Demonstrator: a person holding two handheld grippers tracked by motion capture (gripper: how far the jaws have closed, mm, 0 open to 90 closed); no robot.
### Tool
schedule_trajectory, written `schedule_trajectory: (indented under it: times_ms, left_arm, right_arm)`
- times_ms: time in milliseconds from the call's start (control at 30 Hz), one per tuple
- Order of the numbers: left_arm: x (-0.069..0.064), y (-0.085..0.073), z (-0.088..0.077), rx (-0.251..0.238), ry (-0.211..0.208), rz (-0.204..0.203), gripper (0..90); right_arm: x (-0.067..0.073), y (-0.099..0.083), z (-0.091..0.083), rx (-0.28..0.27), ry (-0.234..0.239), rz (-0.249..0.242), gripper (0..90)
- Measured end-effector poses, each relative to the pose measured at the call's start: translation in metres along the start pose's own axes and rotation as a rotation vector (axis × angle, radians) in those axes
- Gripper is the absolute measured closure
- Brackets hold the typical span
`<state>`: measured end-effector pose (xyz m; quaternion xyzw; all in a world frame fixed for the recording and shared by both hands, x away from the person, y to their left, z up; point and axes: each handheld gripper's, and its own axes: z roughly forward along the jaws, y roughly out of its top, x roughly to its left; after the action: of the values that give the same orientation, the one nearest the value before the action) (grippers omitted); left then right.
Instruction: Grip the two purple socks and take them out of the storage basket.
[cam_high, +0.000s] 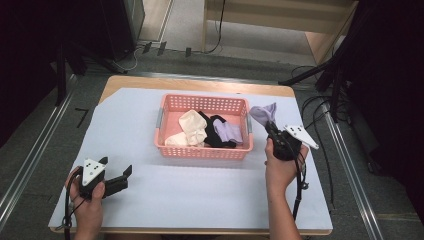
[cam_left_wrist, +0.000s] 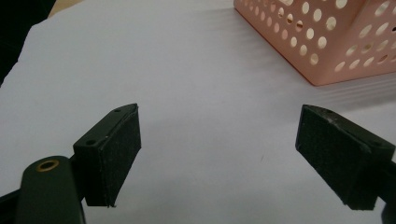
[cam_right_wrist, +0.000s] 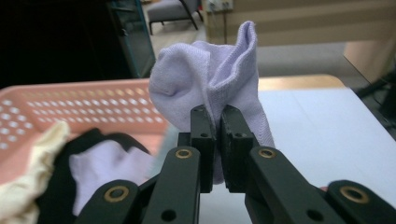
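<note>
Nearest, the left gripper (cam_high: 121, 176) rests wide open on the white table (cam_high: 200, 195). Further on, the right gripper (cam_high: 270, 128) pinches a lilac sock (cam_high: 262, 113) just beside the pink basket (cam_high: 202, 150) of socks; beyond lie grey floor and cables.

Even overhead light on the table, dark surroundings, soft shadows, slight blur throughout.

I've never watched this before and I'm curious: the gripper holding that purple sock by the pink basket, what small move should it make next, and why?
Probably carry it a little further out over the bare table and lower it there. The right gripper is clamped on the lilac sock, held just outside the pink basket, where more socks lie. The left gripper waits open, holding nothing.
</note>
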<state>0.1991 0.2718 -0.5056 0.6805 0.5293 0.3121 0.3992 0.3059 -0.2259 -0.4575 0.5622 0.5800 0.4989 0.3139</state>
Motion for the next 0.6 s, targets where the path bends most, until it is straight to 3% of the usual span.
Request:
schedule_trajectory:
  times_ms: [233,333,433,600]
  left_arm:
    - [0.000,0.000,0.000,0.002,0.001,0.001,14.8]
    - [0.000,0.000,0.000,0.000,0.002,0.001,14.8]
    - [0.000,0.000,0.000,0.001,0.004,0.002,14.8]
    - [-0.001,0.000,0.000,0.001,0.002,0.005,14.8]
  right_arm:
    - [-0.027,-0.023,0.001,0.072,-0.072,0.039,85.3]
    - [-0.035,-0.029,0.003,0.094,-0.079,0.050,84.2]
    - [-0.038,-0.031,0.006,0.122,-0.073,0.065,69.6]
    - [-0.027,-0.021,0.002,0.074,-0.040,0.041,55.4]
